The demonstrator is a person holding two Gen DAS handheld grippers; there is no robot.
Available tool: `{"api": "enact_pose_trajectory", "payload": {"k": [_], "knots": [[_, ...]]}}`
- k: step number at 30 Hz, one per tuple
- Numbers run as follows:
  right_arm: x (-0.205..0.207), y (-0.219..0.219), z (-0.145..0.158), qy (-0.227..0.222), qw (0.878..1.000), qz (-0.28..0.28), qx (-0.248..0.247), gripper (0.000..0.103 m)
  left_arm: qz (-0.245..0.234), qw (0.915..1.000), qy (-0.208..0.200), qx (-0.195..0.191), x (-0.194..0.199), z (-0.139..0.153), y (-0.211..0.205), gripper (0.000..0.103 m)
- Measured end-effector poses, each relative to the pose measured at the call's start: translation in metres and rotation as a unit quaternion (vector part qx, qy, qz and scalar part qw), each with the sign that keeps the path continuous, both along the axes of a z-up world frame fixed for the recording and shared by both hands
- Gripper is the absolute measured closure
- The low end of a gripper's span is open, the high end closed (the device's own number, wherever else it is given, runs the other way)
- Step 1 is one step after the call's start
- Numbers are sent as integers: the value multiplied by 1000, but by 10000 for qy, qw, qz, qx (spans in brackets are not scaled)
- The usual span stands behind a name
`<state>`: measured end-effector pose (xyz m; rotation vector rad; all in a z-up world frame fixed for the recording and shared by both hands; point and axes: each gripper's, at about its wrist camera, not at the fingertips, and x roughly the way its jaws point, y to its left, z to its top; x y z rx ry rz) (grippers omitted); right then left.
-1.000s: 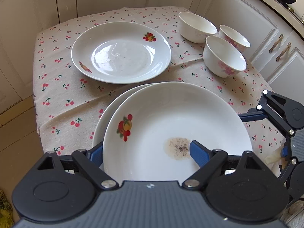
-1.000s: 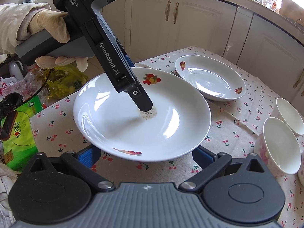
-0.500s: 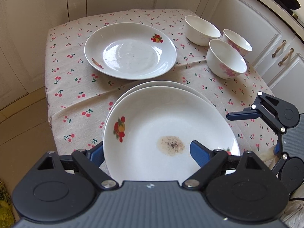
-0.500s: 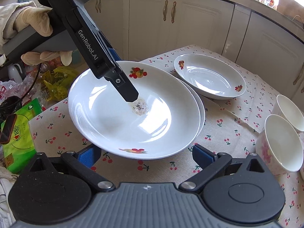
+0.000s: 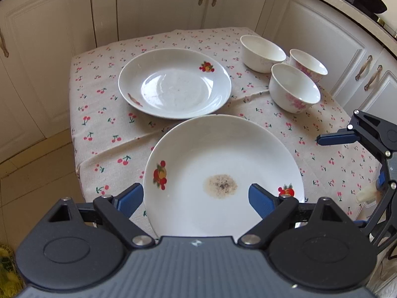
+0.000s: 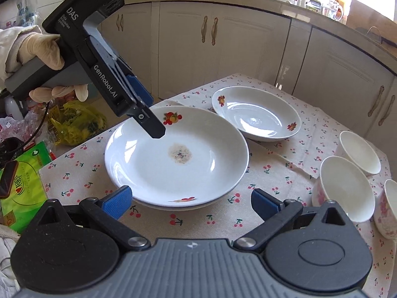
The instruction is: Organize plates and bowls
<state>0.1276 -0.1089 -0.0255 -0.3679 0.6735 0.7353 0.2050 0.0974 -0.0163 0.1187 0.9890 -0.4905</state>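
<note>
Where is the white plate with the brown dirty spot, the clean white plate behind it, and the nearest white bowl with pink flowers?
White plate with brown spot (image 5: 248,154): left wrist view, bare inner surface.
Clean white plate (image 5: 173,89): left wrist view, centre well.
White bowl with pink flowers (image 5: 294,87): left wrist view, inside.

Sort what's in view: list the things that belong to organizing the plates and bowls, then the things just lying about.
Job:
- stained plate, stacked on another plate
- far plate
- three bowls

Lying about:
- green package
- yellow plastic bag
</note>
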Motion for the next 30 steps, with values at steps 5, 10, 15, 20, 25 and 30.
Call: {"api": "enact_pose_trajectory", "payload": {"k": [5,10,15,20,25,30], "knots": [[16,-10,13,-264,9995,-141,55,0,81,9994,-334,-22,7,10,0,11],[47,-13,23,-454,9988,-181,47,0,214,9986,-467,-80,31,15,4,10],[81,-11,25,-562,9981,-107,-217,0,304,9980,-543,-51,60,14,7,10],[119,-8,18,-493,9976,-72,-472,0,382,9980,-485,-97,90,8,7,10],[150,-3,7,-247,9966,20,-786,0,452,9980,-418,-161,119,-2,6,10],[178,4,-10,214,9934,132,-1117,0,571,9975,-281,-293,144,-13,9,10]]}}
